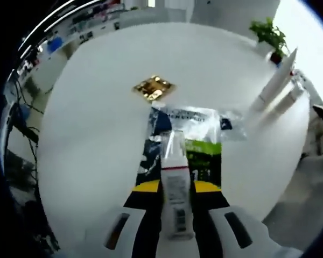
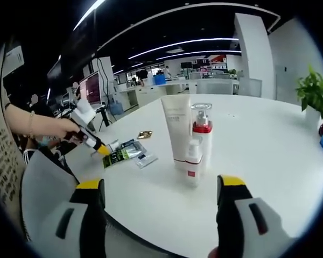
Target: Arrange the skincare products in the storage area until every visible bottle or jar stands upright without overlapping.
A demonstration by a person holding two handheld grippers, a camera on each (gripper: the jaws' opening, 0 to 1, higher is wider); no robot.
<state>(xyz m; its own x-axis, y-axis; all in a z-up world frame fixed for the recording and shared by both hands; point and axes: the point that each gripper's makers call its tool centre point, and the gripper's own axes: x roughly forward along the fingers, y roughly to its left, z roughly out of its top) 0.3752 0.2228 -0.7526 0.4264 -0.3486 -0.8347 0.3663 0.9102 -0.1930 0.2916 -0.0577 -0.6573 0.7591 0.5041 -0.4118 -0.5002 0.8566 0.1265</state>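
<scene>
— Which tool has the bottle?

— The left tool. Its jaws are closed on a small white bottle lying lengthwise between them, cap pointing away over the sachets.

— And the right tool?

— Wide open, holding nothing, with the upright group straight ahead on the worktop: tall tube, red-collared pump bottle.

— So the left's bottle likely still needs turning upright.
</scene>
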